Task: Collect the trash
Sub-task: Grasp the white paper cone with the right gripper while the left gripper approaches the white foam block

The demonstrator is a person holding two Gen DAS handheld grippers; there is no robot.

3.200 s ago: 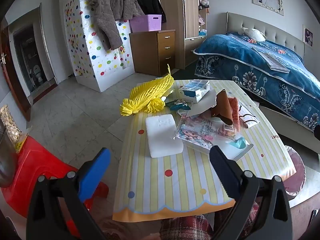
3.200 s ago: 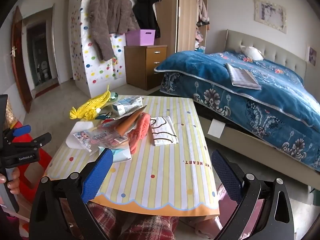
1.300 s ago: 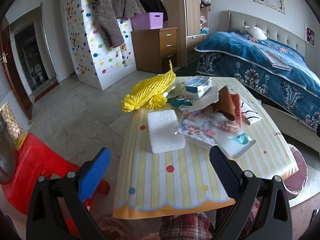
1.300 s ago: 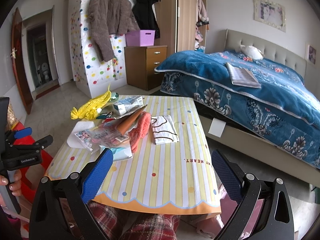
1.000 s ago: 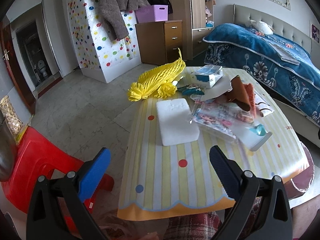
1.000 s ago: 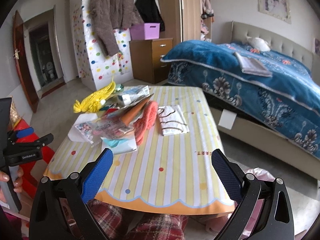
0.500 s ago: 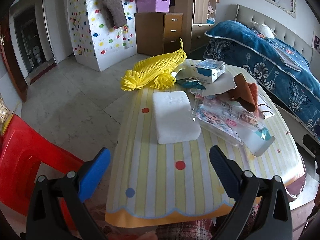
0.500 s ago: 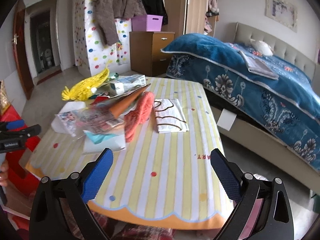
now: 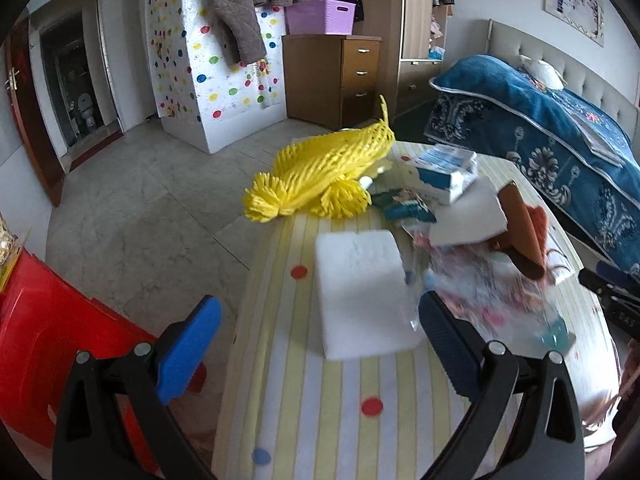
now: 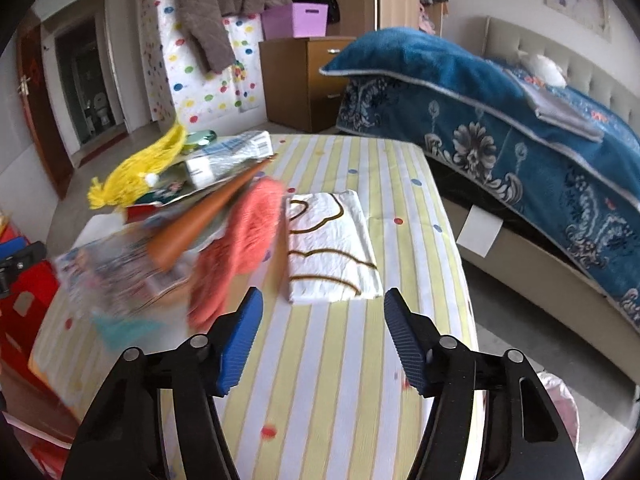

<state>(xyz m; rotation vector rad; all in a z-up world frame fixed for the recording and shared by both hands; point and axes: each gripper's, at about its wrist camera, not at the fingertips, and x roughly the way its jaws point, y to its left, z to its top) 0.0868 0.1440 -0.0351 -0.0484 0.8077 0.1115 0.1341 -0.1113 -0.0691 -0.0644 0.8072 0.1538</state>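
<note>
A striped table [image 9: 320, 408] holds a litter pile. A white foam block [image 9: 360, 292] lies just ahead of my open left gripper [image 9: 316, 344]. Behind it are yellow foam netting [image 9: 324, 172], a blue and white box [image 9: 444, 168] and a clear printed packet [image 9: 488, 292]. In the right wrist view my open, empty right gripper [image 10: 322, 336] hovers over the table [image 10: 340, 380] just short of a folded white cloth [image 10: 328, 244]. An orange knitted piece [image 10: 240, 240] and a brown cone [image 10: 200, 224] lie to its left.
A red plastic stool [image 9: 48, 336] stands left of the table. A bed with a blue cover [image 10: 520, 120] runs along the right. A wooden drawer chest [image 9: 332, 76] and a dotted white cabinet [image 9: 192, 72] stand at the back. A pink bag [image 10: 560, 404] sits on the floor at the right.
Both grippers have moved forward and lower over the table. The right gripper's jaws have narrowed. The left gripper has come close to the foam block.
</note>
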